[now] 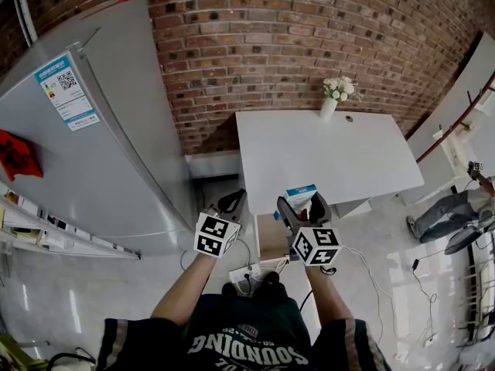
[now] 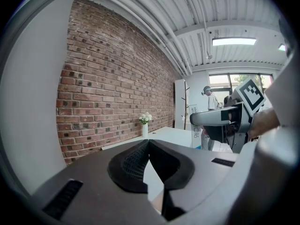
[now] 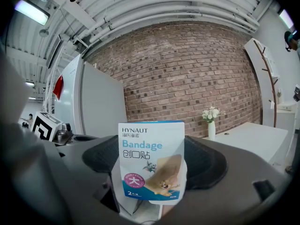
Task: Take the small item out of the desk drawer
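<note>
A white and blue bandage pack (image 3: 152, 161) stands upright between the jaws of my right gripper (image 3: 154, 172), which is shut on it. In the head view the bandage pack (image 1: 300, 194) sticks up from the right gripper (image 1: 302, 205), held above the front edge of the white desk (image 1: 325, 157). Below it the open wooden drawer (image 1: 271, 238) juts out from the desk. My left gripper (image 1: 230, 203) hovers to the left of the drawer; in its own view the left gripper (image 2: 149, 146) has its jaw tips touching and holds nothing.
A grey fridge (image 1: 100, 130) stands at the left against the brick wall (image 1: 294, 29). A white vase of flowers (image 1: 334, 95) sits at the desk's back edge. Cables (image 1: 387, 284) run over the floor at the right. A coat rack (image 3: 267, 69) stands at the far right.
</note>
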`<state>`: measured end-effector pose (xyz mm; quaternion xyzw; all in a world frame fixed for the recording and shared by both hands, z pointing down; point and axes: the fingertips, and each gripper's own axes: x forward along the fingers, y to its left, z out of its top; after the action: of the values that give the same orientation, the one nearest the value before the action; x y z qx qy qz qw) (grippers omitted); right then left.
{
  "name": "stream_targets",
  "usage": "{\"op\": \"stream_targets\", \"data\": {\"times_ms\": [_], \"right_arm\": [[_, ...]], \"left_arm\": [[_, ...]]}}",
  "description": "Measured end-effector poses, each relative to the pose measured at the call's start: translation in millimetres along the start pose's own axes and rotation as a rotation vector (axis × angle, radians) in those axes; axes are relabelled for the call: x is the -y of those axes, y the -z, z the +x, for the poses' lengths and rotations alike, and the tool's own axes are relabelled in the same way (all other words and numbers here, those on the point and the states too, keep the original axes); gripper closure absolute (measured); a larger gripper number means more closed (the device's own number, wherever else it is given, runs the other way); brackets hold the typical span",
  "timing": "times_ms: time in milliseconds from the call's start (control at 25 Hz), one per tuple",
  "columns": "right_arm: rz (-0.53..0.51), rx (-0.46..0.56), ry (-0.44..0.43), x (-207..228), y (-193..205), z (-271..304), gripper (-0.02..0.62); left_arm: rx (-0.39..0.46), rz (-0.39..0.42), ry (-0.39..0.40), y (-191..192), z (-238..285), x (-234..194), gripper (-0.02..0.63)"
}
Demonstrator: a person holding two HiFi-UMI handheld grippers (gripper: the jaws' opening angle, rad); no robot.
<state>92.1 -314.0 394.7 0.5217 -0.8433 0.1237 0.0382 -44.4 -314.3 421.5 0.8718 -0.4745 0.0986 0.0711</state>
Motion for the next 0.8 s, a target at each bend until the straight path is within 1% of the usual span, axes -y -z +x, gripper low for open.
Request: {"op": "stream_targets", "data": {"times_ms": [800], "right_arm": [[-0.006, -0.007, 0.002, -5.9, 5.1, -4.0, 0.186]], "left_arm": [[-0.004, -0.015, 0.005, 8.0, -2.7, 4.0, 0.591]]}}
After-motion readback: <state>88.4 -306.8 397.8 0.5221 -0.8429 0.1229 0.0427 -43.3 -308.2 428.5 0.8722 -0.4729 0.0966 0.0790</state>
